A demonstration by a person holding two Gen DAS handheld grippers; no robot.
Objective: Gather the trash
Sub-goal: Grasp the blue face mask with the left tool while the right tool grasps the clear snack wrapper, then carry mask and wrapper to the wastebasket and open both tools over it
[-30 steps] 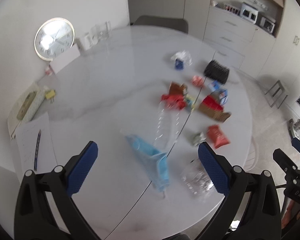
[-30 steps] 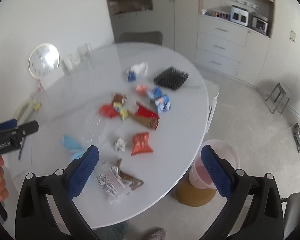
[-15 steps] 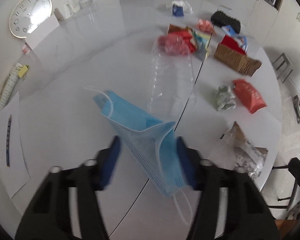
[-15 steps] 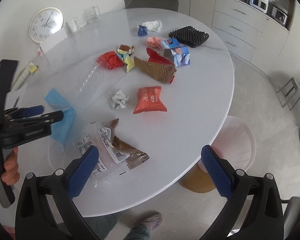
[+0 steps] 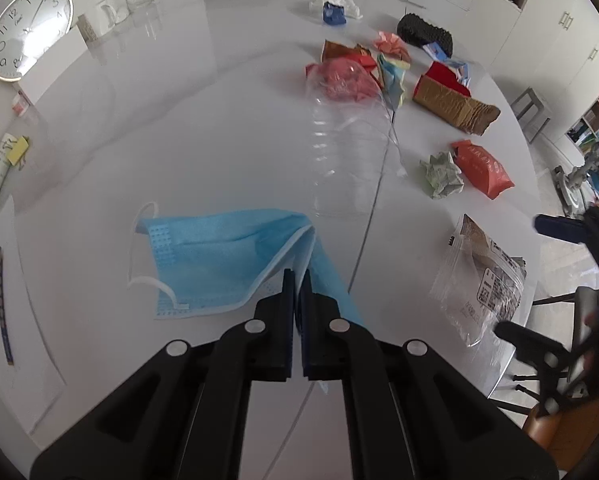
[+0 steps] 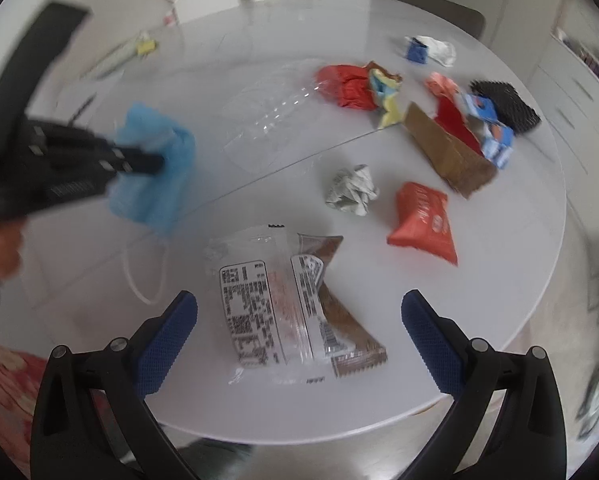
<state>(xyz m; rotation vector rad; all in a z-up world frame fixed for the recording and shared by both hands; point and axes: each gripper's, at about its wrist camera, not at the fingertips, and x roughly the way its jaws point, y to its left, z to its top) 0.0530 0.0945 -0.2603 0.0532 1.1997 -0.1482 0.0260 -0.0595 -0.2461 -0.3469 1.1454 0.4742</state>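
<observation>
Left gripper (image 5: 297, 280): I've just clamped shut on the blue mask (image 5: 219, 256), ready to lift.
Right gripper (image 6: 299, 312): wide open, empty, above the clear wrapper (image 6: 267, 296) beside mask.

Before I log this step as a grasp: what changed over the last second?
The left hand-held gripper dropped toward the table and shut on the blue face mask. The right hand-held gripper, open as before, moved in over the clear snack wrapper. The other trash lies unmoved.
</observation>
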